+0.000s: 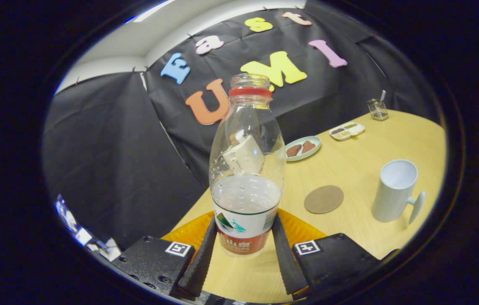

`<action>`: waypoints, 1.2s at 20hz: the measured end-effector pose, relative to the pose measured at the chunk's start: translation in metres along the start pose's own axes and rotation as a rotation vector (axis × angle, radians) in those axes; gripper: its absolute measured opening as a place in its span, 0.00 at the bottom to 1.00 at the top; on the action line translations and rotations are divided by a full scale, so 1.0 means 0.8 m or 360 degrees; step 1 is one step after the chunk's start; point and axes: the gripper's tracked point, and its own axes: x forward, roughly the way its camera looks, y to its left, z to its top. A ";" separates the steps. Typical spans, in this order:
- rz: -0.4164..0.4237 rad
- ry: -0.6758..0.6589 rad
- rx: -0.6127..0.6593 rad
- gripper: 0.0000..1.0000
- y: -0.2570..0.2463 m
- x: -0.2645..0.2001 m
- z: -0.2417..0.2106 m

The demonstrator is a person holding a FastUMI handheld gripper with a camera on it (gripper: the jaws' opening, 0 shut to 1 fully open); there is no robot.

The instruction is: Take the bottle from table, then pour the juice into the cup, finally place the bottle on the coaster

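Serrated fingers (205, 254) of the gripper (243, 250) pinch the labelled base of a clear plastic bottle (246, 169) from both sides; it stands upright between them, uncapped, red-ringed neck, partly filled with pale liquid. Beyond and right of the fingers lie a round cork coaster (324, 199) and a white handled cup (395, 190) on the wooden table (358, 156). Farther off sits an oval plate (303, 148).

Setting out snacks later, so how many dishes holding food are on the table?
2: a round plate beyond the bottle held between the gripper fingers, and a divided tray farther back.
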 end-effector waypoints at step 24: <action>0.0237 -0.0206 0.1363 0.73 -0.019 -0.005 0.070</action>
